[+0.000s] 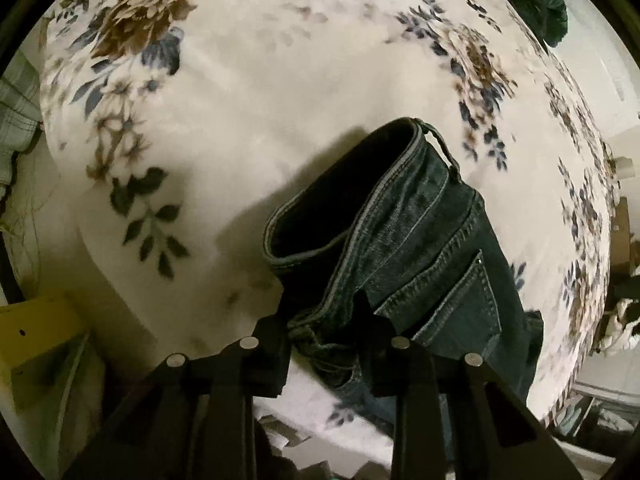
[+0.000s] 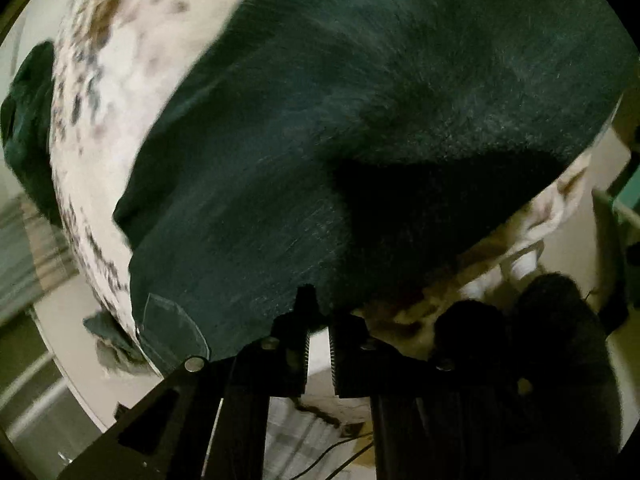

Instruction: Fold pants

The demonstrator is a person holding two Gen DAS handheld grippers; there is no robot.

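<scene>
The jeans lie on a floral blanket, waistband gaping toward the left wrist camera, a back pocket showing. The left gripper has its 2 fingers apart, straddling the waistband edge. In the blurred right view, dark denim fills the frame; the right gripper looks nearly closed at the cloth's edge, though whether it pinches fabric cannot be told.

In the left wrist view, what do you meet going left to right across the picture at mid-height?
Plaid cloth at the left edge → floral bedspread → dark jeans, waistband open → bedspread again, to the right edge.
</scene>
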